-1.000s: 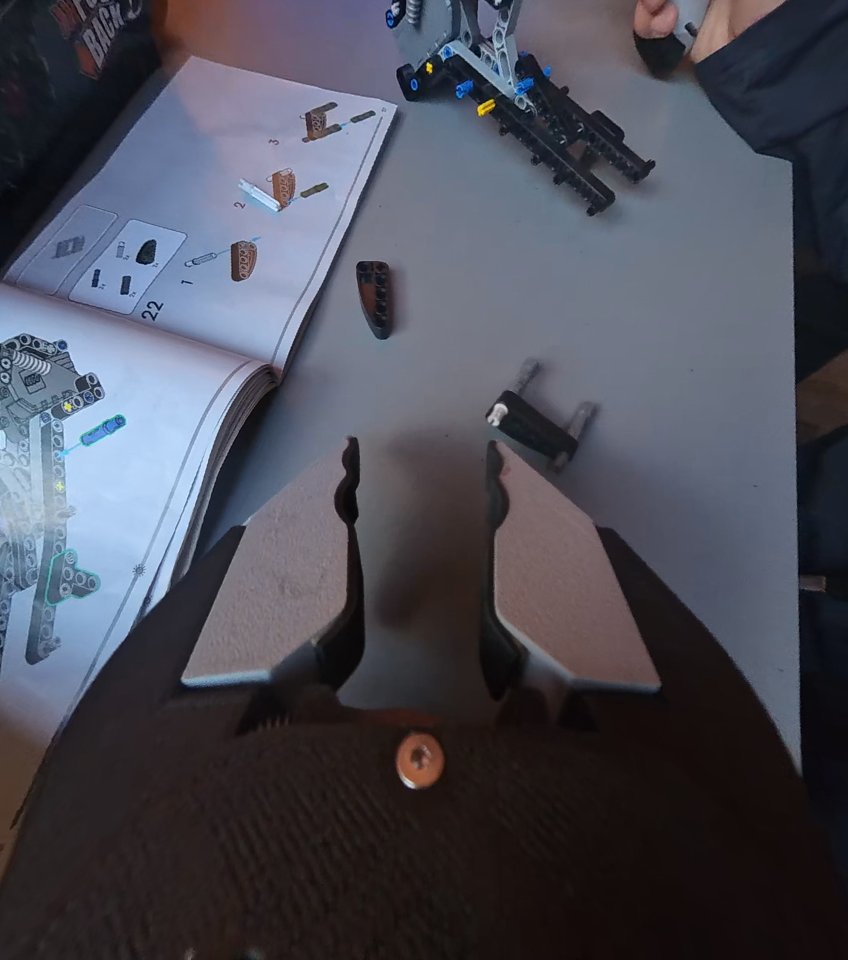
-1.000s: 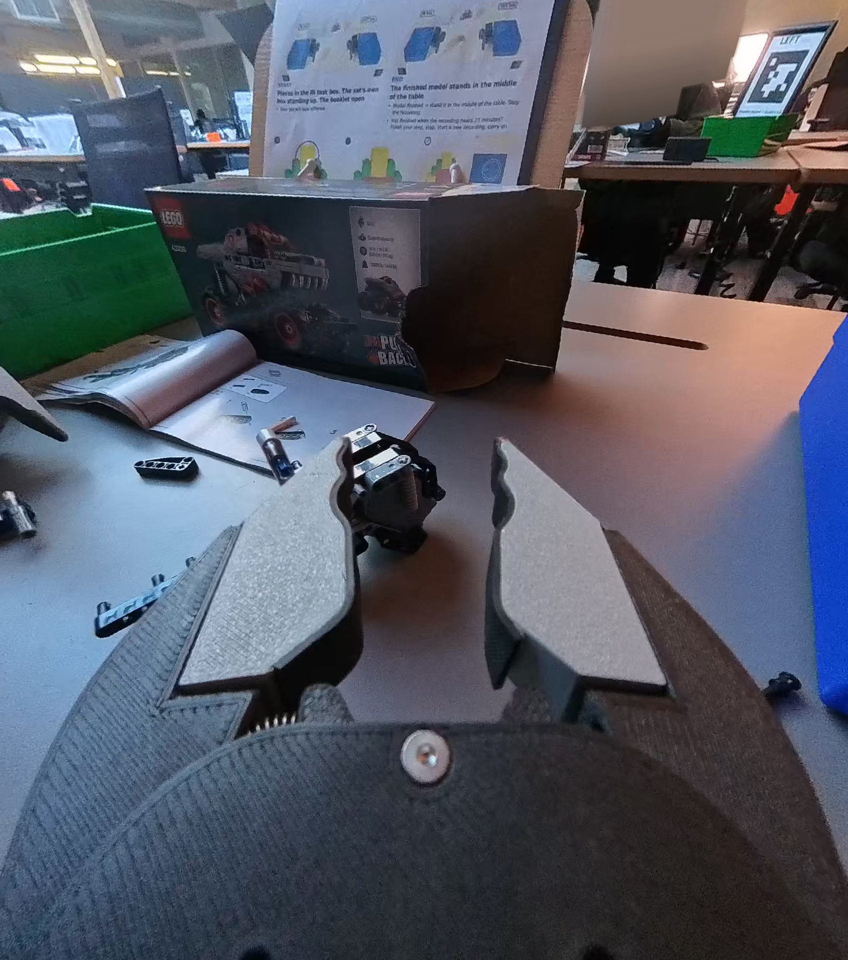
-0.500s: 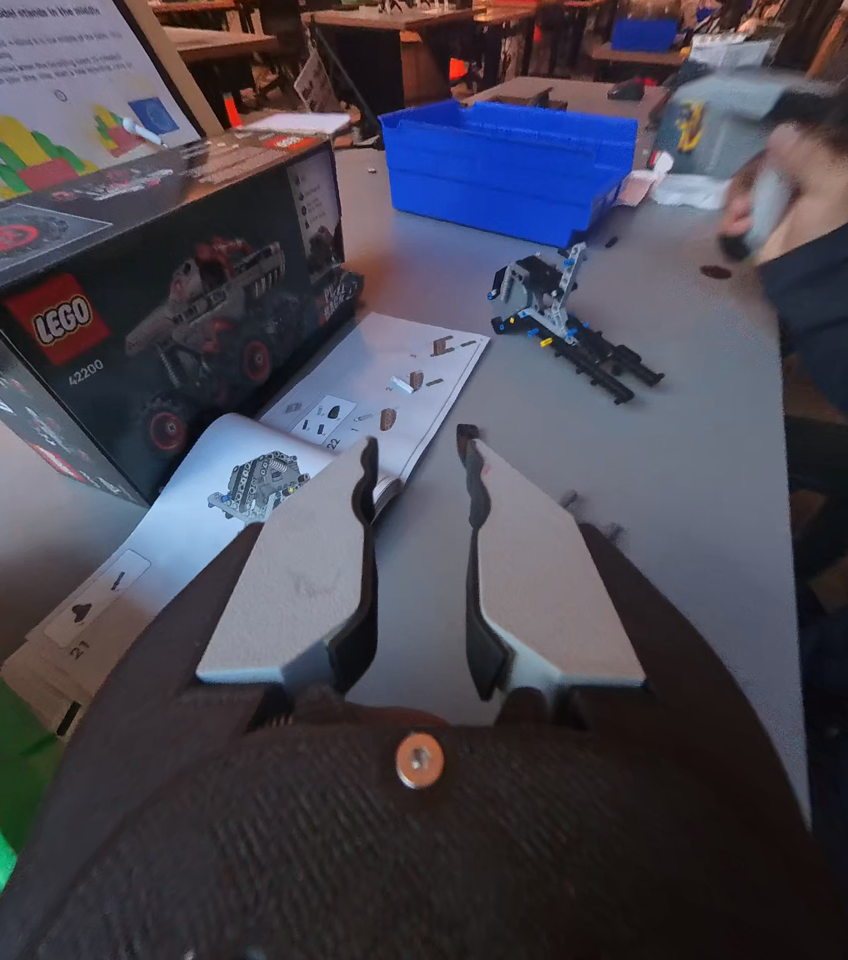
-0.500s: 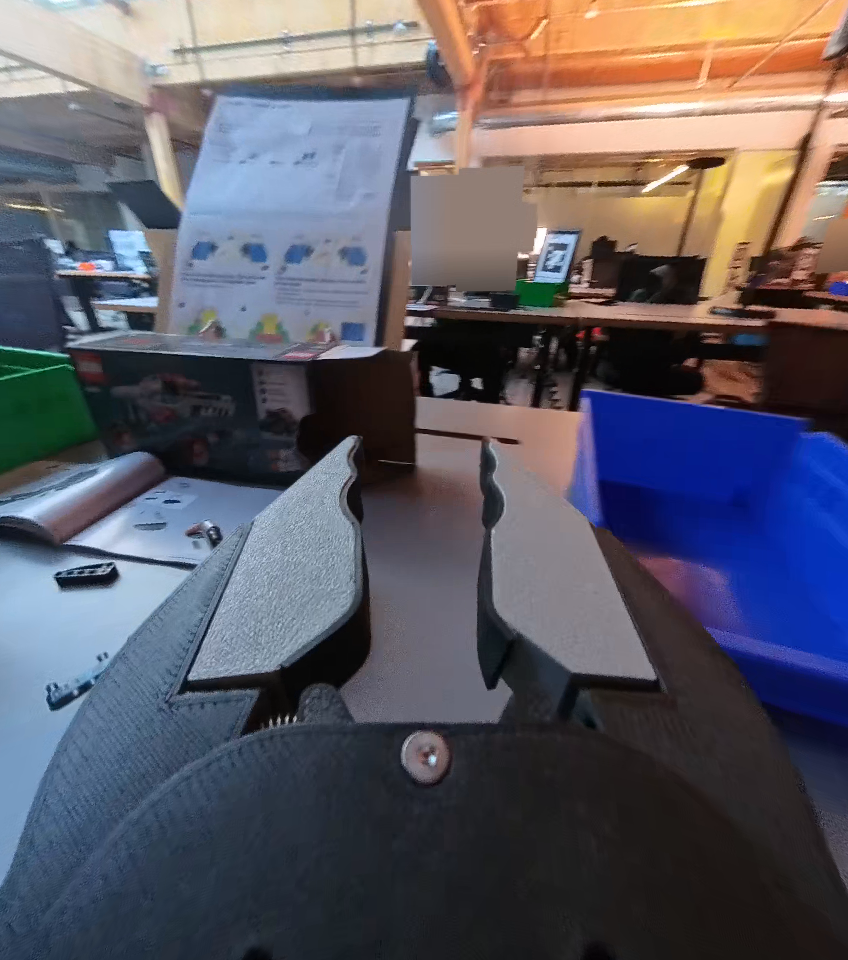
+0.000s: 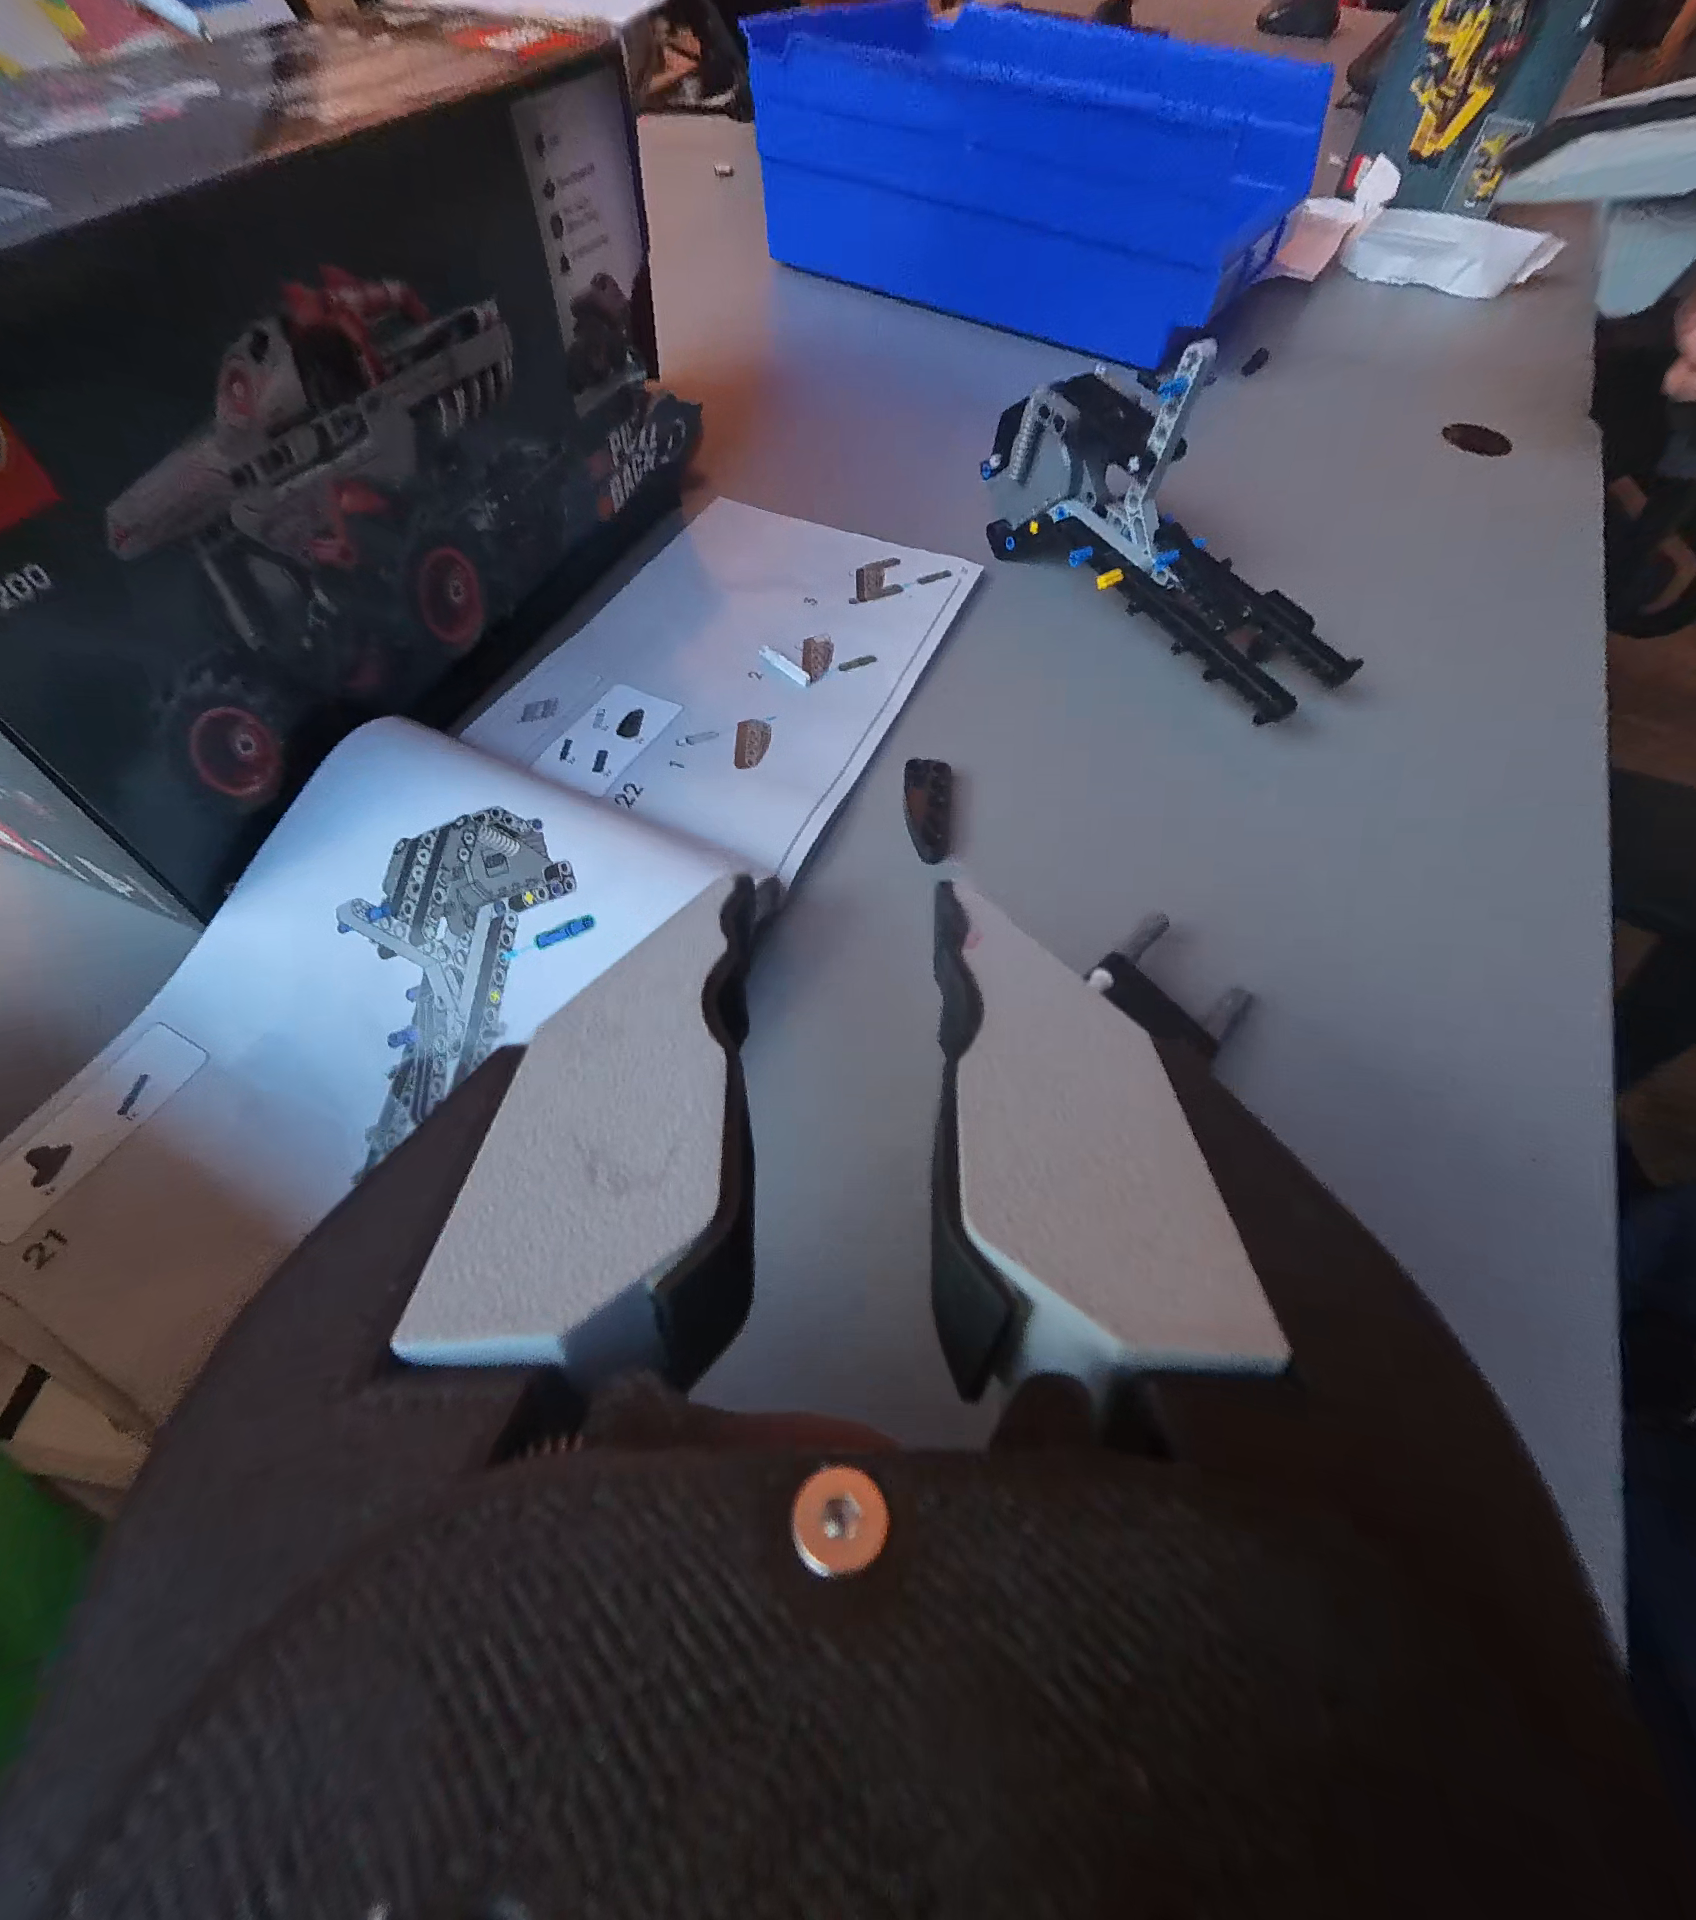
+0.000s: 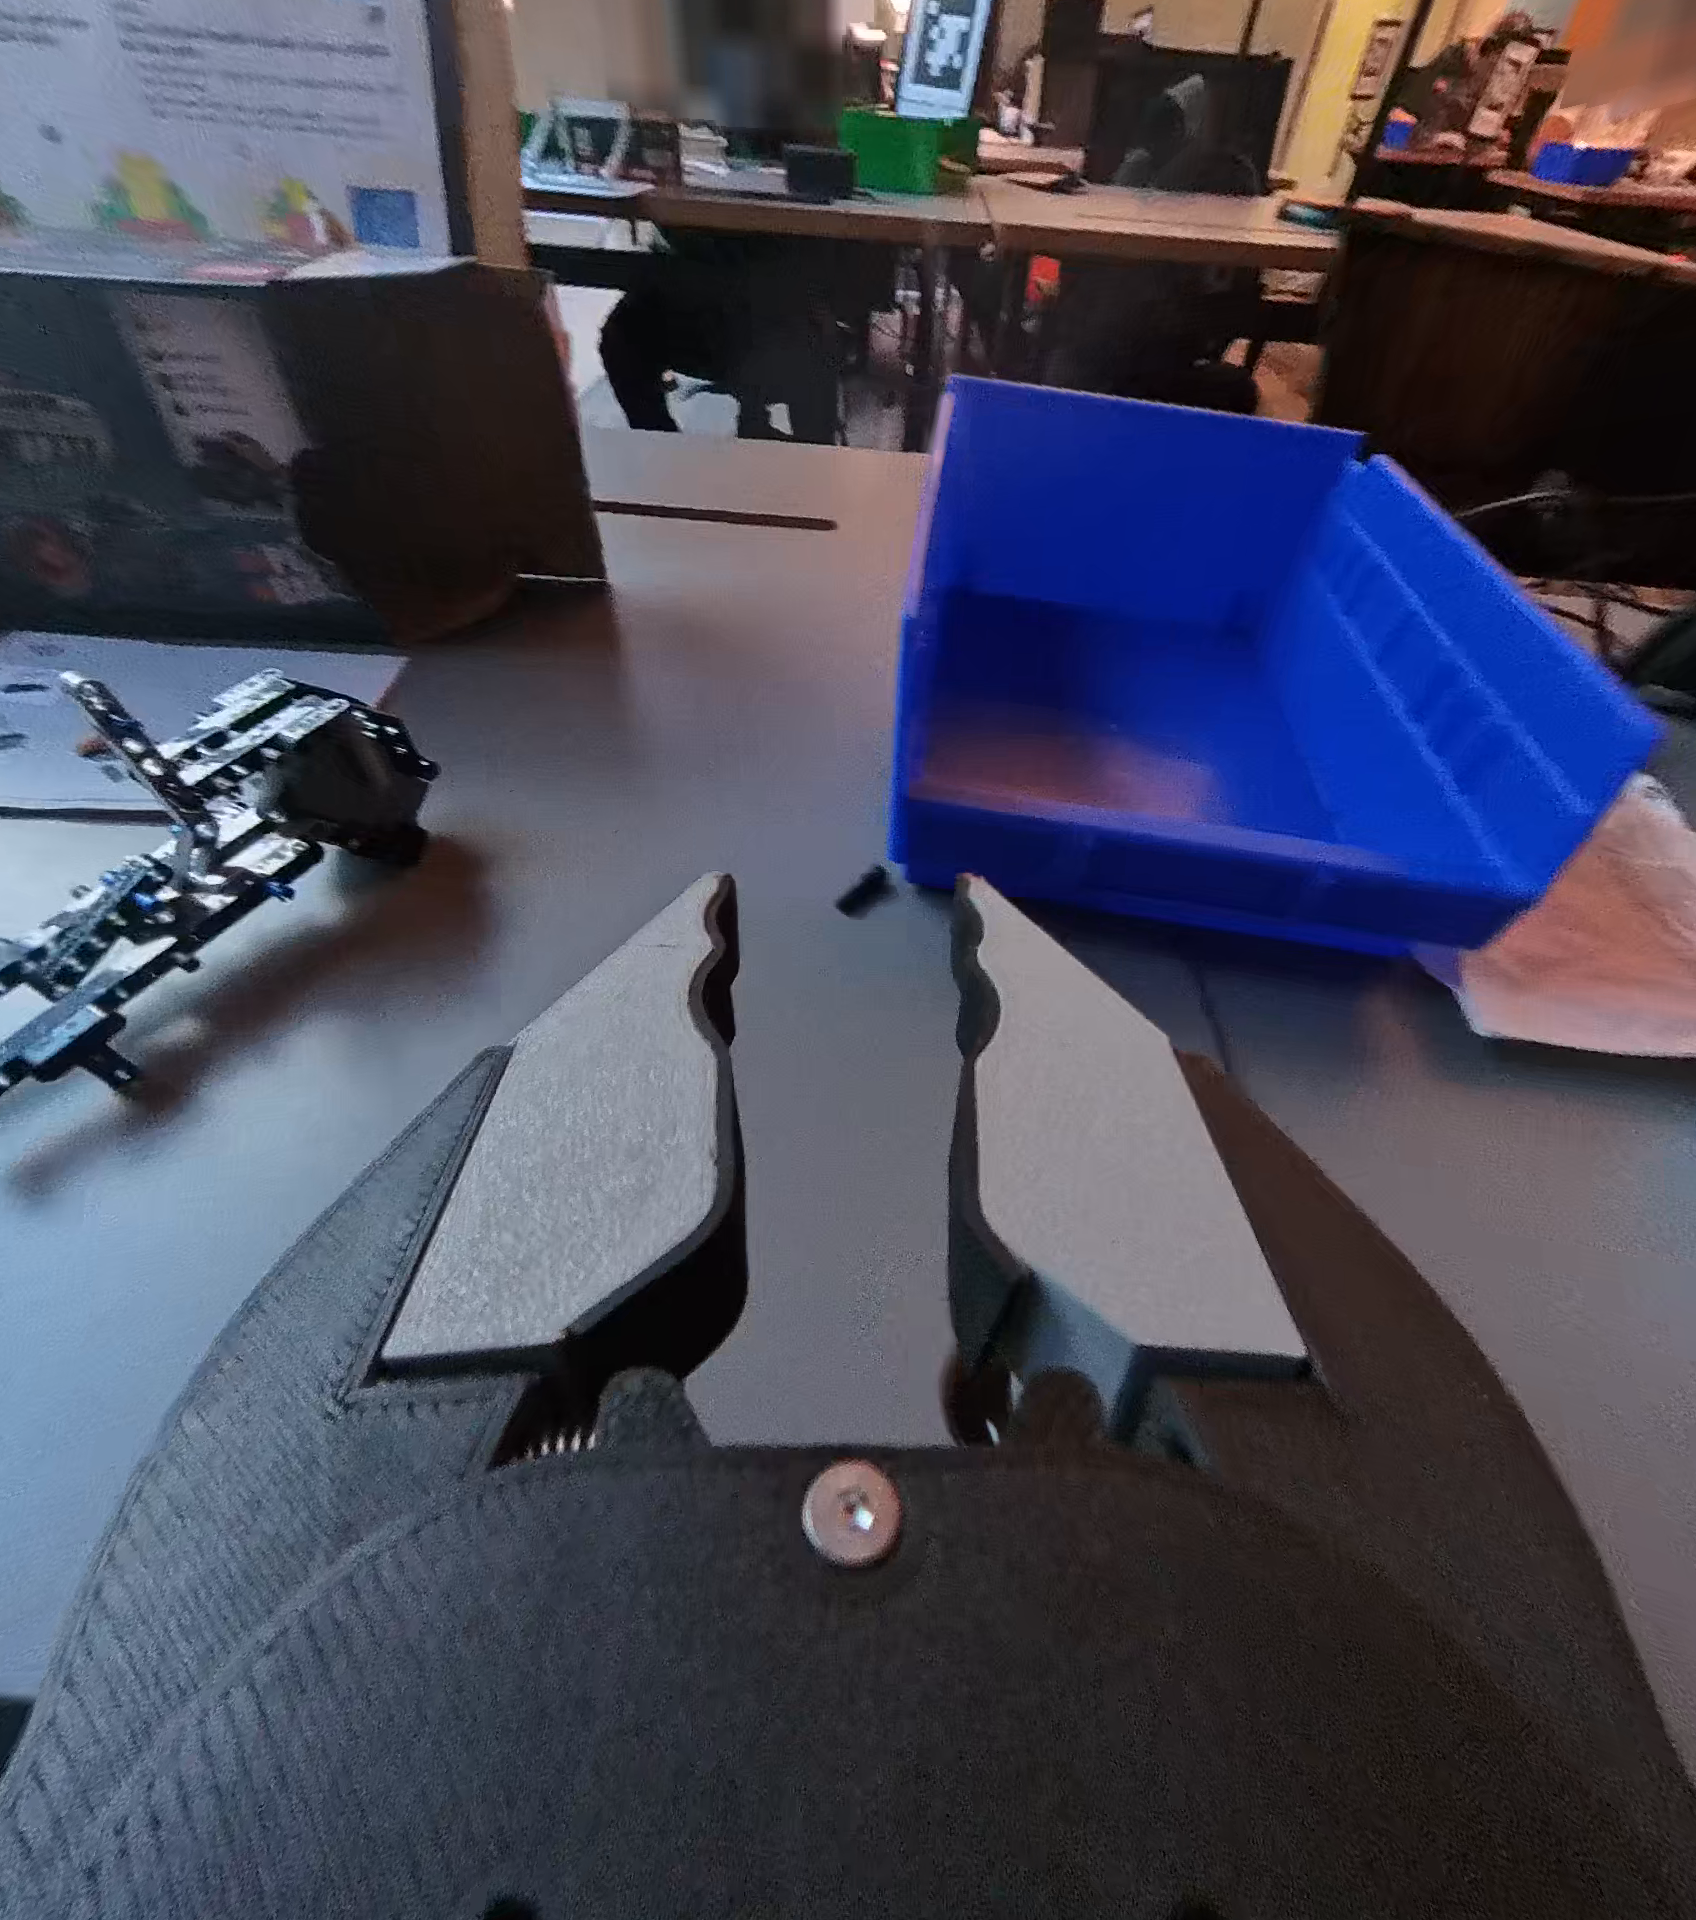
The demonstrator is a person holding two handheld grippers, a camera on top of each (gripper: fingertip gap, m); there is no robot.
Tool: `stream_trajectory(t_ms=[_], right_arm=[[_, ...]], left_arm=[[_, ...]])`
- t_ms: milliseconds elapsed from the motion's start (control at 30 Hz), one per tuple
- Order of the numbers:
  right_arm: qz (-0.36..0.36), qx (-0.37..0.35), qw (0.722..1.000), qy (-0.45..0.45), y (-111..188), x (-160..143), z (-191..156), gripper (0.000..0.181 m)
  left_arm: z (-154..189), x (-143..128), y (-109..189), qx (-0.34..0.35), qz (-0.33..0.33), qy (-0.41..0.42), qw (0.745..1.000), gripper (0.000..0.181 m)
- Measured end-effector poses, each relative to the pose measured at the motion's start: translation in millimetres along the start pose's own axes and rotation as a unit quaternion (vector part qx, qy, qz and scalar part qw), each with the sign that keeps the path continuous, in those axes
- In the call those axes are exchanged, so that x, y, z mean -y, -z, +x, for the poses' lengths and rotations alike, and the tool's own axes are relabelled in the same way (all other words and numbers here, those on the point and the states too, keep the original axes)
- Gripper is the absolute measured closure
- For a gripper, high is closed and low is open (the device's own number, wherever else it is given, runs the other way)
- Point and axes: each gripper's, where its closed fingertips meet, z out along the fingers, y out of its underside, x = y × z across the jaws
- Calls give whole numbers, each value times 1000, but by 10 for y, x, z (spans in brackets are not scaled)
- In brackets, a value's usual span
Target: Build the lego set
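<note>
Both grippers hang empty above the table [image 5: 1343,935], the left gripper [image 5: 836,902] and the right gripper [image 6: 842,896] each with fingers apart. The half-built lego frame [image 5: 1150,540] lies toward the far edge, near the blue bin [image 5: 1020,197]; its long axis runs from the raised grey end at the bin toward the near right edge. The small black pin [image 6: 863,891] beside the bin could roll away if touched, and a careless grasp may loosen the frame's thin beams.
</note>
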Motion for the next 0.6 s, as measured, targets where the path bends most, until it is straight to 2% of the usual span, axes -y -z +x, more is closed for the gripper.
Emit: stream_trajectory(t_ms=[133,333,500,600], right_arm=[[0,43,999,0,-382,-42,-267,137],[20,60,998,29,-880,-21,-477,141],[-11,94,994,53,-1010,-87,-586,143],[-5,106,993,51,-1000,-72,-606,150]], left_arm=[[10,-118,-53,4,-20,-12,1000,149],[-7,-289,-136,-7,-55,3,998,146],[-33,-432,-214,-12,-87,3,996,143],[-23,-435,-246,-19,-91,2,996,143]])
